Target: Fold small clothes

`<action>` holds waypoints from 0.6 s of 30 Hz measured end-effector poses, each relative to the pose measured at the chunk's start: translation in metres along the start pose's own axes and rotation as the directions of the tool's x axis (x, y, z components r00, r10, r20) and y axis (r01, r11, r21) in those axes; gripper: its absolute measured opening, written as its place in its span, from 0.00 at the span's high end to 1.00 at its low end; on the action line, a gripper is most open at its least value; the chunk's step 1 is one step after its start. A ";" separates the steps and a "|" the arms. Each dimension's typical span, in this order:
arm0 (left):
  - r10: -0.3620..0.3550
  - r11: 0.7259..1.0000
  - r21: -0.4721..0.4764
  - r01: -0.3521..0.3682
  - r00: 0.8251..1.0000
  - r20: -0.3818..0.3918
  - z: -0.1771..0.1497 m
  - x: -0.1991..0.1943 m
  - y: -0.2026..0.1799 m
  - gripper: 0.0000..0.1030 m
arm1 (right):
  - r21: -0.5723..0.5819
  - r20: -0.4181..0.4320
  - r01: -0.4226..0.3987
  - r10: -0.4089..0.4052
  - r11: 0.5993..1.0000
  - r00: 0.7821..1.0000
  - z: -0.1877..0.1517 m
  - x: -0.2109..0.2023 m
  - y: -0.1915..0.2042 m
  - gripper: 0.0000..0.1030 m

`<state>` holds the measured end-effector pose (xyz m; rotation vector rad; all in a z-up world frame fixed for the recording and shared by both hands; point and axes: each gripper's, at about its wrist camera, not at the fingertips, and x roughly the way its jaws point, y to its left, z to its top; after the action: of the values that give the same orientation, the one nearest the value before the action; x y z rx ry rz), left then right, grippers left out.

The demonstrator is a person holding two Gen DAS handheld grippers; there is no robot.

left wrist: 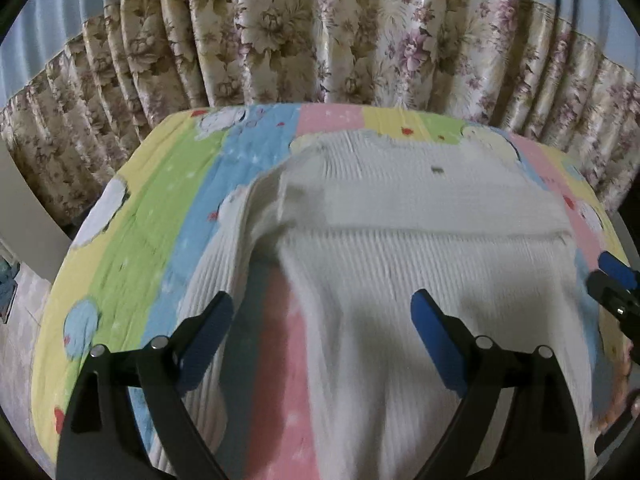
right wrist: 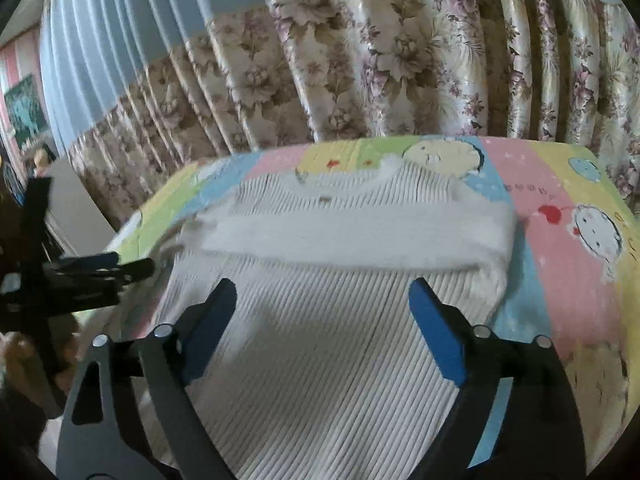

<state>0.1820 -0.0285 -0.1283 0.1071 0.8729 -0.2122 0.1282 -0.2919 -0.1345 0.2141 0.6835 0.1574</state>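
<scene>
White ribbed sweater (left wrist: pixel 400 216) lies flat on the table (left wrist: pixel 132 200), which is covered by a pastel striped cartoon cloth (right wrist: pixel 560 264); neckline points to the far edge, one sleeve (right wrist: pixel 352 236) is folded across the chest as a band, the other sleeve (left wrist: pixel 216 264) runs down along the body toward me on the left-wrist view's left side. A pink stripe of the cloth shows between that sleeve and the body. My left gripper (left wrist: pixel 322 316) hangs over the sweater's lower part, jaws spread wide, nothing between them. My right gripper (right wrist: pixel 322 308) is over the hem area too, jaws also spread wide, empty. Each gripper shows at the edge of the other's view, just beside the sweater's side. Behind the table a floral curtain (left wrist: pixel 320 40) fills the background, pale blue pleated curtain (right wrist: pixel 120 40) above it. Nothing lies on the sweater. Both views motion-blurred.
</scene>
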 end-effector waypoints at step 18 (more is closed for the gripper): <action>0.050 0.996 -0.076 -0.054 0.997 -0.053 -0.136 -0.096 0.078 0.09 | -0.113 -0.094 0.041 -0.052 0.993 0.994 -0.086 -0.058 0.071 0.05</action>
<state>0.0383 0.0850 -0.1406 0.0634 0.9269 -0.1273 0.0233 -0.2233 -0.1465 0.0838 0.7727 0.1615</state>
